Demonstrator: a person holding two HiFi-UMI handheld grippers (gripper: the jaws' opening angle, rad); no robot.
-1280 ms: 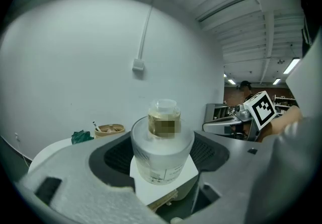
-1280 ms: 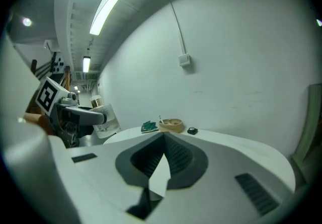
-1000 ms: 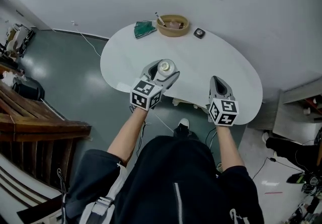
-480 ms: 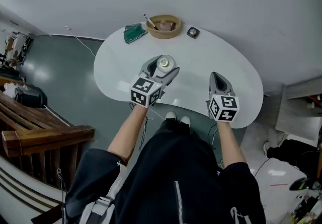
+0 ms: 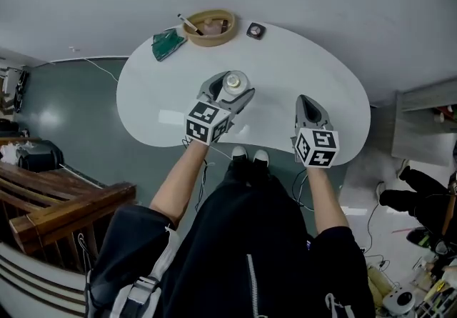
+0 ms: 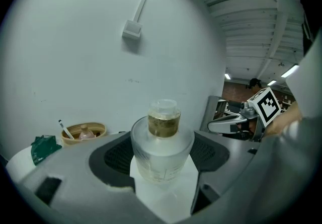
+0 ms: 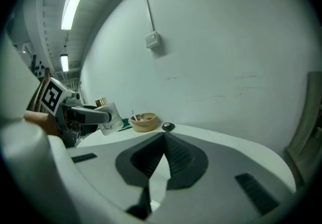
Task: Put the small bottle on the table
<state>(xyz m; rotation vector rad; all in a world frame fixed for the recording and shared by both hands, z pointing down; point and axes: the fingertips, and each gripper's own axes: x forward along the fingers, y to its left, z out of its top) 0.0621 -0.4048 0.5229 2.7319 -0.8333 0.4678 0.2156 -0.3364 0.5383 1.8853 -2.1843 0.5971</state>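
Observation:
The small bottle [image 5: 233, 83] is frosted glass with a gold collar and a clear cap. My left gripper [image 5: 230, 86] is shut on its body, one pad on each side, and holds it upright over the white table [image 5: 307, 66]. The left gripper view shows the bottle [image 6: 162, 142] filling the gap between the jaws of the left gripper [image 6: 162, 153]. In the right gripper view the bottle [image 7: 108, 115] hangs a little above the tabletop. My right gripper [image 5: 307, 100] hovers over the table's near right part, its jaws closed together with nothing between them [image 7: 163, 137].
At the table's far edge stand a woven bowl [image 5: 211, 27] with a pen and a small pink bottle in it, a green packet [image 5: 166, 43] to its left, and a small dark round object [image 5: 255, 29] to its right. A white wall rises behind the table.
The person has stepped closer to the table. Both grippers now reach further over the tabletop, the left one still holding the bottle.

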